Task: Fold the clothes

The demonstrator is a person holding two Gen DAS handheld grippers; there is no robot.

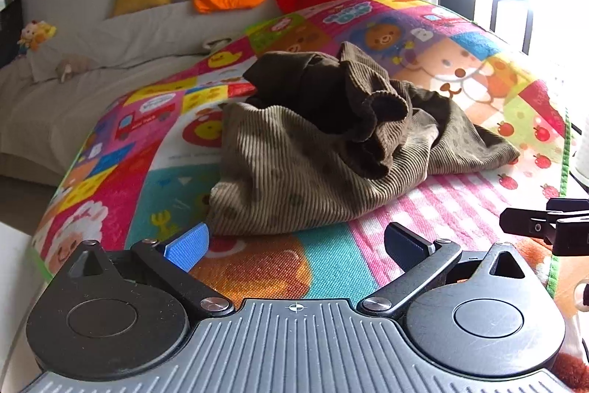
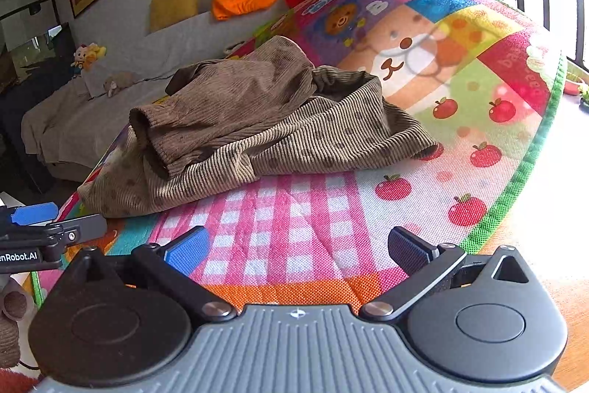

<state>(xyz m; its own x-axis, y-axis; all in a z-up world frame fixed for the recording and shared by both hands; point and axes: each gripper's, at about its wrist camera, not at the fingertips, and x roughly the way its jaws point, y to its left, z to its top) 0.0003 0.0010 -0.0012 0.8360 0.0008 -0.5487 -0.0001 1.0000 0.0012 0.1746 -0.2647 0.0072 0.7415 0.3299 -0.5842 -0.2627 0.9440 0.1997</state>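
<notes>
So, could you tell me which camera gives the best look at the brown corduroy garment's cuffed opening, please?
The right wrist view: the brown corduroy garment lies well lit there, its cuffed opening facing the camera. The left wrist view shows the same garment bunched, with a dark shadowed fold on top, and that cuff less clearly.

Left gripper (image 1: 296, 244): jaws spread wide, nothing between them, held level. Right gripper (image 2: 298, 247): jaws likewise wide apart, empty, positioned just beside the left.
</notes>
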